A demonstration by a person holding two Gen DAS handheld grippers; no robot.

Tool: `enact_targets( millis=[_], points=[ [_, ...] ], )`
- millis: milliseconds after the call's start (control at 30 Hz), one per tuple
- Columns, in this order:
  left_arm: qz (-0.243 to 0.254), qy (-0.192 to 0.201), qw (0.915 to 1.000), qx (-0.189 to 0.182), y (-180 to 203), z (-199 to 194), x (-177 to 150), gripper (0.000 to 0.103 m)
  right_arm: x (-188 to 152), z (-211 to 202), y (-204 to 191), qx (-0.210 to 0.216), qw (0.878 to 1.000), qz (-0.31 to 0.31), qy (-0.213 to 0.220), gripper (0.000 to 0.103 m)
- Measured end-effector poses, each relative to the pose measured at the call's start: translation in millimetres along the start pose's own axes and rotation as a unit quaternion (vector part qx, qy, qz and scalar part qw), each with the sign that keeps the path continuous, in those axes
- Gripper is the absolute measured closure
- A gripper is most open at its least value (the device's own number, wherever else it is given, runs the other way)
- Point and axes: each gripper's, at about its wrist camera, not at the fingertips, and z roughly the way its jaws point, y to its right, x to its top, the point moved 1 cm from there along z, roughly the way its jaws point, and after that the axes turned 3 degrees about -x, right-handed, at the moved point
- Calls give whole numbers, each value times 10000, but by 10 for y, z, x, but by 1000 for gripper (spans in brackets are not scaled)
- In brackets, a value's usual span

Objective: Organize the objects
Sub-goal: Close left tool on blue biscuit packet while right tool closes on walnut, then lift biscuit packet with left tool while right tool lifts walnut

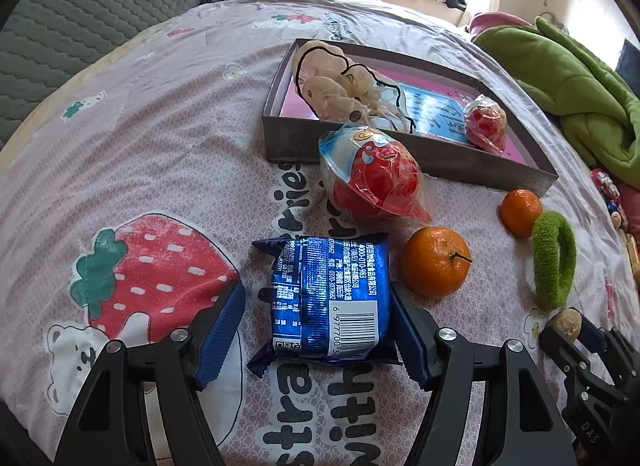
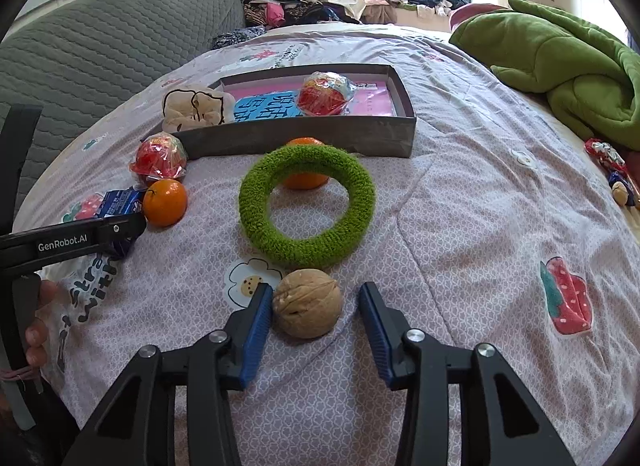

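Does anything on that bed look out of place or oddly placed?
The plush toy hangs over the corner wall of the gray box instead of lying inside. One tangerine hides behind the green ring. Nothing looks spilled or damaged.

A walnut (image 2: 307, 303) lies nearest, with a fuzzy ring (image 2: 307, 205) just behind it and a tangerine (image 2: 305, 181) behind the ring. Behind them lies a shallow box (image 2: 304, 140) holding a plush toy (image 2: 196, 107) at its left and a wrapped ball (image 2: 325, 94) to the right.

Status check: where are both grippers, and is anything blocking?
Left gripper open around blue packet. Right gripper open around walnut. Green ring just ahead.
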Motion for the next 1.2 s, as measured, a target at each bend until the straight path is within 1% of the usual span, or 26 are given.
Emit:
enact_targets(
  millis=[167,233,267,400,1033,1200],
  points=[
    [-10,23,10000,-42,-21,-10,-4,36,-2,-16,-40,1,9999,-112,27,68],
    [-21,37,10000,-69,-26,-15,-10,38,0,-21,-61,11,9999,-159,46,68],
    [-13,41,10000,-85,-24,-19,-14,43,0,-22,-67,27,9998,-174,43,69],
    [109,69,9999,-41,4,-40,-30,46,-3,-43,-79,96,9997,-200,76,69],
    [125,35,9998,-174,-39,-211,-168,48,23,-199,-154,240,9987,-301,326,69],
    [121,97,9997,-186,-43,-306,-190,48,23,-223,-176,251,9985,-335,344,69]
  ],
)
